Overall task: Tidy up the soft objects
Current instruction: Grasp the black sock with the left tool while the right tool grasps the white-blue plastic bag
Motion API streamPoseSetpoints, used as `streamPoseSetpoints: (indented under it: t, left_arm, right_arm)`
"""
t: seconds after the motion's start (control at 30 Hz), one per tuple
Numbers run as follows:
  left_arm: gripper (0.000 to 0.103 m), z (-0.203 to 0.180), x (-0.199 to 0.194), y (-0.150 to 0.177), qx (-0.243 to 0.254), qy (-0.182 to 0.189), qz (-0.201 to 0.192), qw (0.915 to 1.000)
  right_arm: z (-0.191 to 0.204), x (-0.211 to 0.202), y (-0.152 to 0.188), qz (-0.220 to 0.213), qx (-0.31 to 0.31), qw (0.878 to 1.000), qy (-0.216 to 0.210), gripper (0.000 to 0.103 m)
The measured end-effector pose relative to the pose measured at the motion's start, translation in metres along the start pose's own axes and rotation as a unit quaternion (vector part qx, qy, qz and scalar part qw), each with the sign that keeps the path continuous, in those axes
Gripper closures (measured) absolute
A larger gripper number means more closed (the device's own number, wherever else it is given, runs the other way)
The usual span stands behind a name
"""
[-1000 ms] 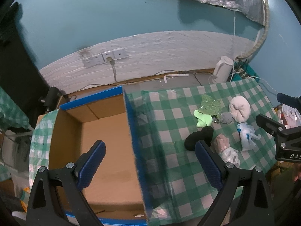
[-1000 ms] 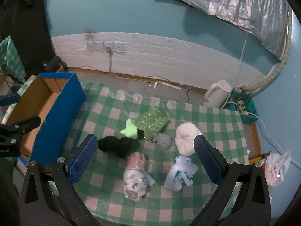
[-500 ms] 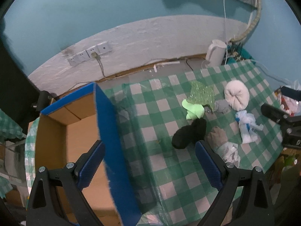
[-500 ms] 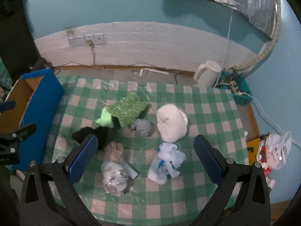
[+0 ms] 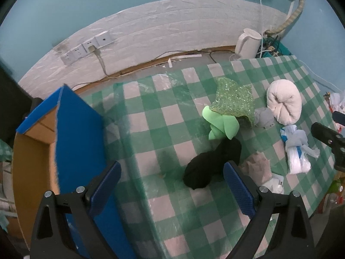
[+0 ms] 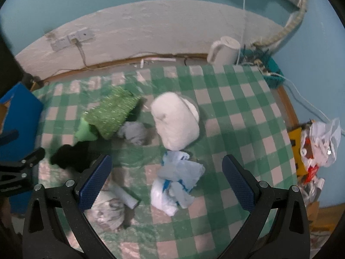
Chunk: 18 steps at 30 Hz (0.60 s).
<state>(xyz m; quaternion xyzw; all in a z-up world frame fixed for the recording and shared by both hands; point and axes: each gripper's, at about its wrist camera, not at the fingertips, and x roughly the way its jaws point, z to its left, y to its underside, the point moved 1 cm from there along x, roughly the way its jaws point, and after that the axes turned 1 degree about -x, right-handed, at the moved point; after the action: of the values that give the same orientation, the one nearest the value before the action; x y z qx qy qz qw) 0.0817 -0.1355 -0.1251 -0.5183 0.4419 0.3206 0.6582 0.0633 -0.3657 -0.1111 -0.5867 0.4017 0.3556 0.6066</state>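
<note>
Left gripper (image 5: 170,185) spread wide, holds nothing, black sock (image 5: 212,163) near right finger. Right gripper (image 6: 165,181) spread wide above blue-white cloth (image 6: 175,183).

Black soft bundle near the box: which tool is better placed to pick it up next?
Probably the left tool: open, with the black bundle just ahead of its right finger and the box alongside. The right tool frames the blue-white bundle instead.

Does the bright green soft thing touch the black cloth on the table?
Touching. In the left wrist view, the lower tip of the bright green soft thing meets the top of the black cloth, with no checked tablecloth showing between them.
</note>
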Motion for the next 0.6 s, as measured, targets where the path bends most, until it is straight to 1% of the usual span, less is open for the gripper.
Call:
streamPoseSetpoints:
  t: [0.13, 0.33, 0.47, 0.6]
  left_arm:
    - [0.006, -0.006, 0.011, -0.003, 0.011, 0.017, 0.005, 0.9998]
    - [0.006, -0.021, 0.019, -0.008, 0.040, 0.033, 0.004, 0.9986]
    - [0.006, -0.031, 0.025, -0.006, 0.070, 0.030, 0.006, 0.9971]
    - [0.006, -0.038, 0.031, -0.003, 0.085, 0.035, 0.015, 0.9956]
  right_arm:
    - [-0.008, 0.016, 0.003, 0.021, 0.009, 1.000, 0.009, 0.002]
    - [-0.012, 0.031, 0.005, 0.039, 0.015, 0.999, 0.005, 0.002]
    - [-0.014, 0.046, 0.008, 0.055, 0.017, 0.998, 0.011, 0.002]
    - [-0.015, 0.058, 0.012, 0.068, 0.021, 0.997, 0.019, 0.002]
